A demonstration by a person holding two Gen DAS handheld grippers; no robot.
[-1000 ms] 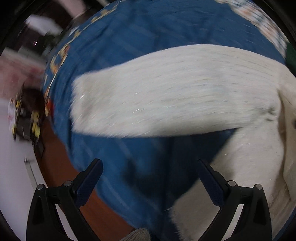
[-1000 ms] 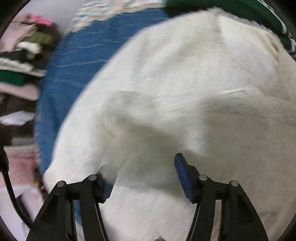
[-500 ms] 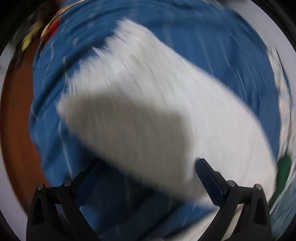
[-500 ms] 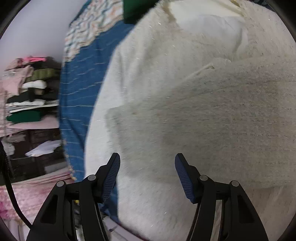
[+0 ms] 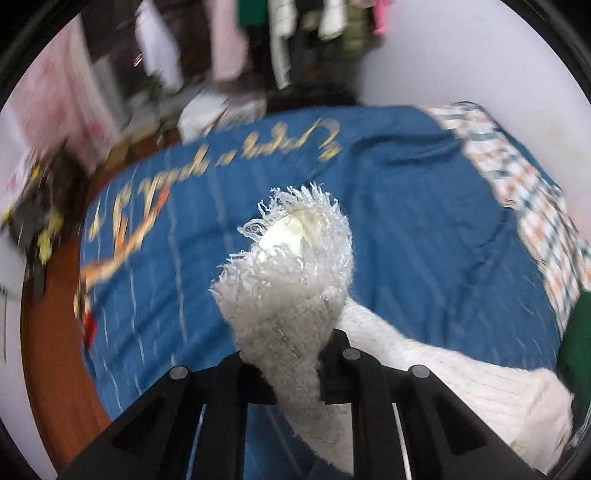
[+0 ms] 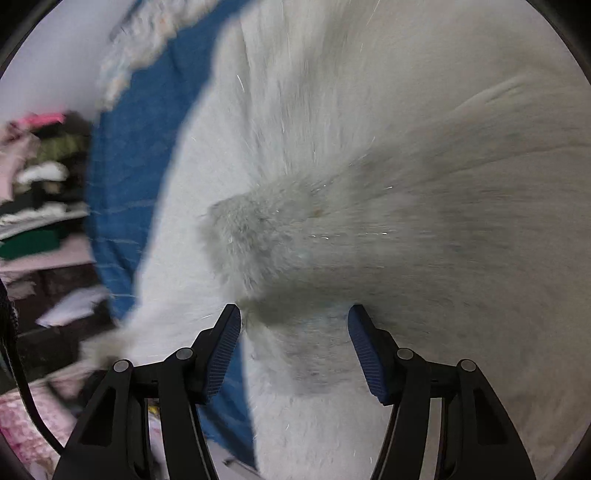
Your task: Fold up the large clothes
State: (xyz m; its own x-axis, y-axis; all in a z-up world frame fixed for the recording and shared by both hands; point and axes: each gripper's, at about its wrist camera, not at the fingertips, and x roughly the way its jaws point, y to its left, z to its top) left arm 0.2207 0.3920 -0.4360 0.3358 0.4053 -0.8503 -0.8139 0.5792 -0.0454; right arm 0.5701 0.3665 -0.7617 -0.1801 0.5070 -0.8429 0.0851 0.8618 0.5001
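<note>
A large white fuzzy knitted garment [image 6: 369, 147] lies on a blue blanket [image 5: 406, 221]. My left gripper [image 5: 295, 354] is shut on the fringed end of a white sleeve [image 5: 295, 266] and holds it up above the blanket; the rest of the sleeve trails down to the right. My right gripper [image 6: 293, 332] is open, its blue-padded fingers [image 6: 225, 343] just above the garment, either side of the folded sleeve cuff [image 6: 251, 236] that lies on the body.
The blue blanket shows in the right wrist view [image 6: 122, 184] at the left. A plaid cloth [image 5: 524, 192] and a green item [image 5: 576, 350] lie at its right edge. Hanging clothes [image 5: 280, 33] and clutter stand behind. Stacked clothes [image 6: 33, 192] are at left.
My left gripper went from open over the sleeve to shut on its end and lifted it. My right gripper stayed open and shifted closer over the folded cuff.
</note>
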